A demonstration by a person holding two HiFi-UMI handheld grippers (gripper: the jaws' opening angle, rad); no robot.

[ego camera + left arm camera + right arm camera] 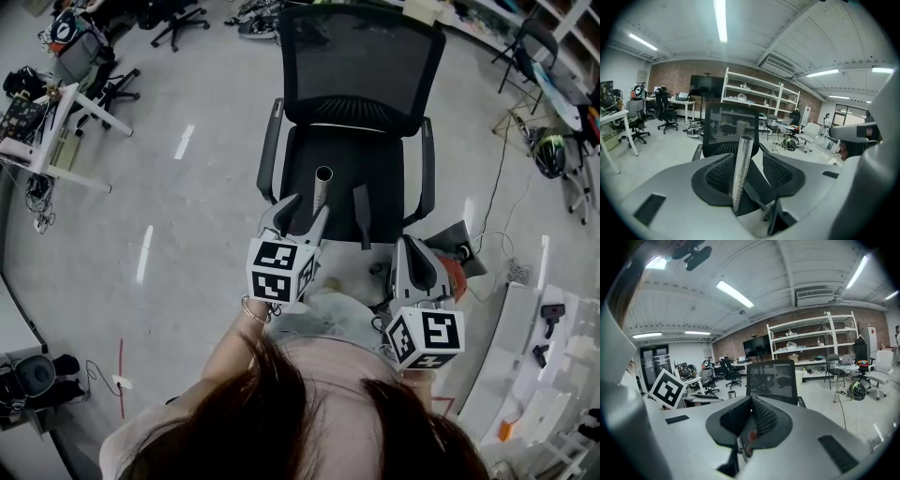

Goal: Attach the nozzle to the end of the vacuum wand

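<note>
Head view: person's hair (309, 422) nearest, then both grippers. Right gripper (410, 248) sits near right, jaws closed tip to tip, and I can't make out anything clamped. Right gripper view shows a red part (750, 433) through the gap under the tips. Left gripper (305, 208) is just beyond it, to the left, jaws spread wide. Vacuum wand (322, 190) stands upright between them, closer to one pad, with the other pad clear of it. Nozzle (362, 216) lies on the seat of the black office chair (361, 75), just right of the wand, not joined to it. Far: grey floor (187, 216), desk (56, 141) far left.
</note>
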